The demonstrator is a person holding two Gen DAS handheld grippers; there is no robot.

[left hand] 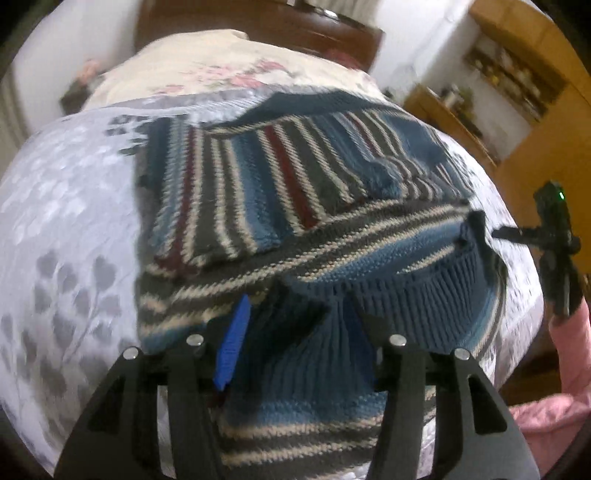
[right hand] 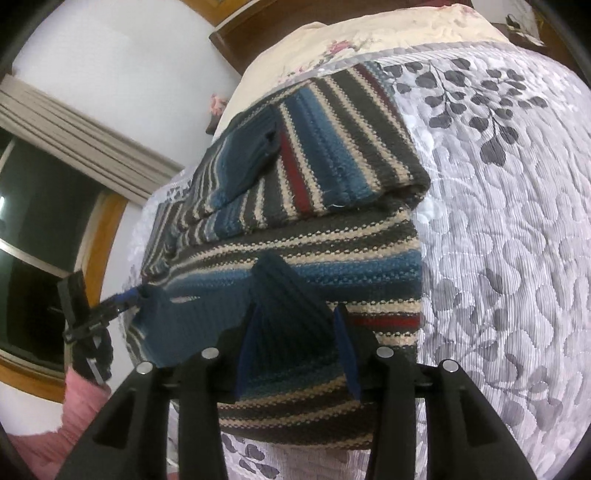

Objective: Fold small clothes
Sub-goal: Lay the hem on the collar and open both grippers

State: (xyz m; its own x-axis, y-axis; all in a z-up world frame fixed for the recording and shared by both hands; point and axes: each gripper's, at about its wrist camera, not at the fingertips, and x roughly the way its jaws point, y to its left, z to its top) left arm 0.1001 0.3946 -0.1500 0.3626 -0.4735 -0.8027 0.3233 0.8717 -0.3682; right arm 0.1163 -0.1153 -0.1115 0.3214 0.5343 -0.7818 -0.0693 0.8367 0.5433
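A striped knit sweater (left hand: 295, 192) lay on a bed covered by a grey quilt (left hand: 62, 221) printed with dark leaves, its bands of blue, charcoal, cream and dark red running across the fabric. Both sleeves were already folded in over the body, and the near hem of ribbed blue knit was lifted off the quilt. In the left wrist view the left gripper (left hand: 295, 314) had its fingers closed on a bunched pleat of that ribbed hem, a blue pad (left hand: 232, 350) showing on the left finger. At the right of the same view the right gripper (left hand: 476, 225) pinched the hem's other corner, with a pink sleeve (left hand: 569, 332) below it. The right wrist view showed the right gripper (right hand: 295, 314) clamped on a peaked fold of the dark ribbed edge, blue pads on either side of the cloth, while the left gripper (right hand: 136, 295) held the hem corner at the far left of that picture. Beyond the sweater lay a cream floral bedcover (left hand: 207, 70) against a dark wooden headboard (left hand: 258, 22). A wooden shelf unit (left hand: 517, 81) stood at the far right, and a window (right hand: 40, 236) with a wooden frame showed at the left of the right wrist view.
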